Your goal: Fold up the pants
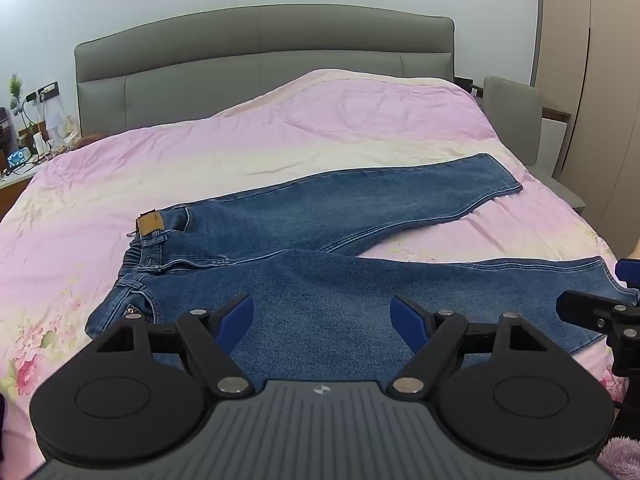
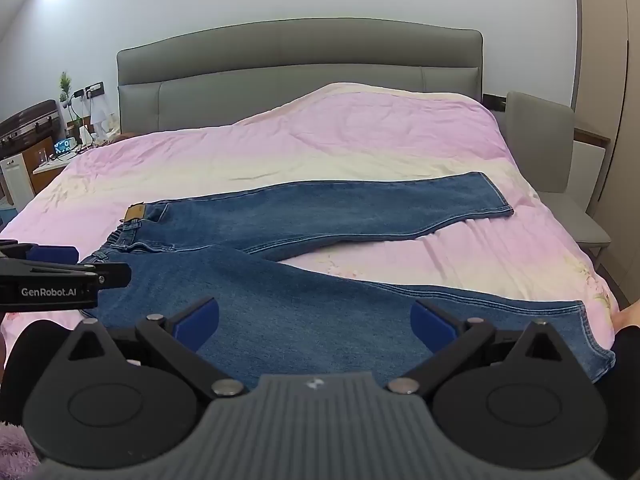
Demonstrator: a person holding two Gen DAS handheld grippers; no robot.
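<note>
The jeans (image 1: 320, 216) lie flat on the bed, directly ahead of and just below both grippers, long axis running left to right: waistband (image 1: 150, 240) to the left, legs splayed in a V toward the right. The left gripper (image 1: 322, 318) hovers spread wide near the waist end; the right gripper (image 2: 315, 318), likewise spread and empty, sits nearer the near leg's hem (image 2: 592, 332). Underneath is a rumpled pink floral duvet (image 2: 360, 136), a grey padded headboard (image 2: 300, 64) behind, a cluttered nightstand (image 2: 60, 152) at left.

Blue denim pants (image 1: 360, 240), tan patch (image 1: 151, 225); pink floral bedspread (image 1: 280, 136); grey headboard (image 1: 260, 52).
</note>
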